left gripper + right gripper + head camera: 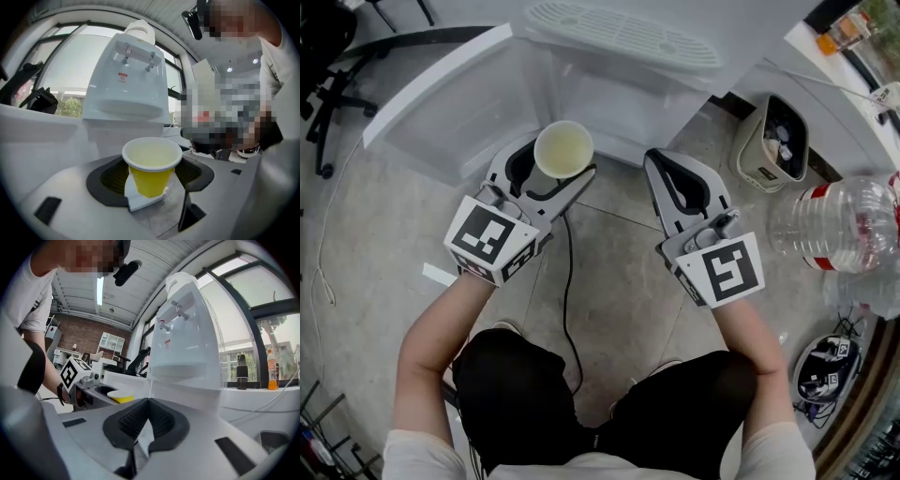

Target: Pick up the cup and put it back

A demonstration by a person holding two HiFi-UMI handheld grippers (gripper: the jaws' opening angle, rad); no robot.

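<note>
1 white water dispenser (619,56) ahead, 1 big clear bottle (839,230) at right, 1 bin (773,141). 2 grippers: left gripper (555,165) jaws wide, clamped on 1 yellow cup (563,148), upright, in front of dispenser; right gripper (675,178) jaws together, empty.

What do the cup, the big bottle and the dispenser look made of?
Cup: probably paper, matte; yellow outside, pale inside, with a rolled rim.
Bottle: clear plastic, glossy; its ribbed walls are see-through, with a red band around them.
Dispenser: white moulded plastic, it seems; smooth panels with a soft sheen.
</note>
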